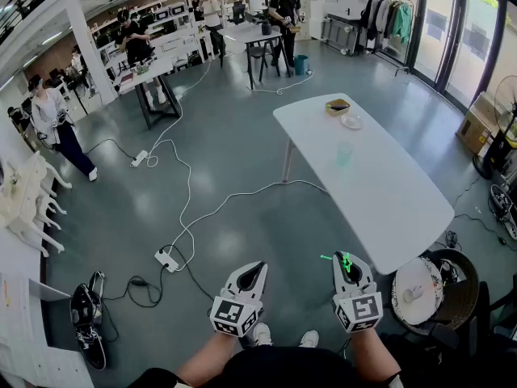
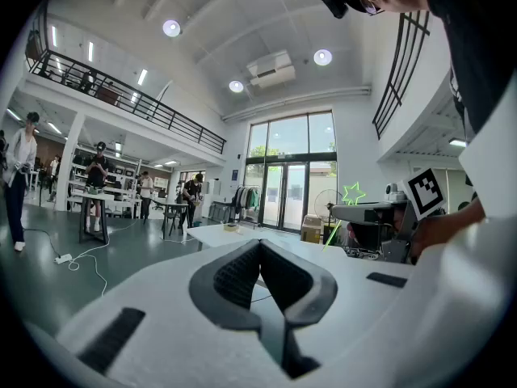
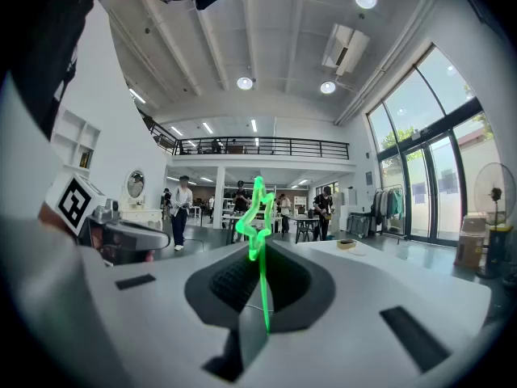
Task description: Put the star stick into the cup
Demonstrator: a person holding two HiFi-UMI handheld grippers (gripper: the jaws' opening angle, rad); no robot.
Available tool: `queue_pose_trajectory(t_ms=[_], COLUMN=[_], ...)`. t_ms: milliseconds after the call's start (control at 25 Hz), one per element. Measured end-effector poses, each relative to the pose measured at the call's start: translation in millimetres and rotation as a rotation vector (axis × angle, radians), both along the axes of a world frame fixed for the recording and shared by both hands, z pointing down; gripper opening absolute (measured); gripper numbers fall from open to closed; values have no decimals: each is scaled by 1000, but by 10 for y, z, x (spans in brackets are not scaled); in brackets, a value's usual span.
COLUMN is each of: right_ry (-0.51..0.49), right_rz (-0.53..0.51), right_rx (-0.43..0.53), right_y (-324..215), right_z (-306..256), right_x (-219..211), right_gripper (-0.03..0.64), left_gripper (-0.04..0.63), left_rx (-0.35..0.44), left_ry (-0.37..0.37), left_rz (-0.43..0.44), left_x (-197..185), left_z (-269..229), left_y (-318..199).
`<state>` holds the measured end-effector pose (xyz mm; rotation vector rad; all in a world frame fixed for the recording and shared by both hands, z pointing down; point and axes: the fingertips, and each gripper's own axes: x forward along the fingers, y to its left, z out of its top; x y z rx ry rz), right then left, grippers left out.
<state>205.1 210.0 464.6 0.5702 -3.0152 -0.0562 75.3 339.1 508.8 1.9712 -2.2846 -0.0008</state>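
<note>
A thin green star stick (image 3: 258, 217) stands upright between the jaws of my right gripper (image 3: 260, 247), which is shut on its stem. In the head view that gripper (image 1: 346, 259) is low and near the white table's (image 1: 404, 208) near end, with the star stick (image 1: 346, 263) glowing at its tips. A pale green translucent cup (image 1: 345, 153) stands upright on the table, well beyond both grippers. My left gripper (image 1: 260, 267) hangs over the floor beside the right one, shut with nothing in it (image 2: 260, 245). The star stick (image 2: 352, 194) also shows in the left gripper view.
A small box (image 1: 338, 107) and a white dish (image 1: 351, 121) sit at the table's far end. White cables and a power strip (image 1: 167, 259) lie on the floor to the left. A round basket with a white lid (image 1: 420, 291) stands at right. People work at the far tables.
</note>
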Motion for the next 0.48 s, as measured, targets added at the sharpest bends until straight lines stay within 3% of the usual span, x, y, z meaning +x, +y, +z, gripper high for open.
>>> queue_pose_trajectory(t_ms=[480], right_ry=[-20], right_rz=[53], right_rx=[-32], right_y=[145], right_z=[21], right_x=[-195], right_gripper=[15], left_gripper=[6], left_rx=[-2], left_ry=[4], left_rz=[19], left_x=[-331], left_z=[79], left_y=[196])
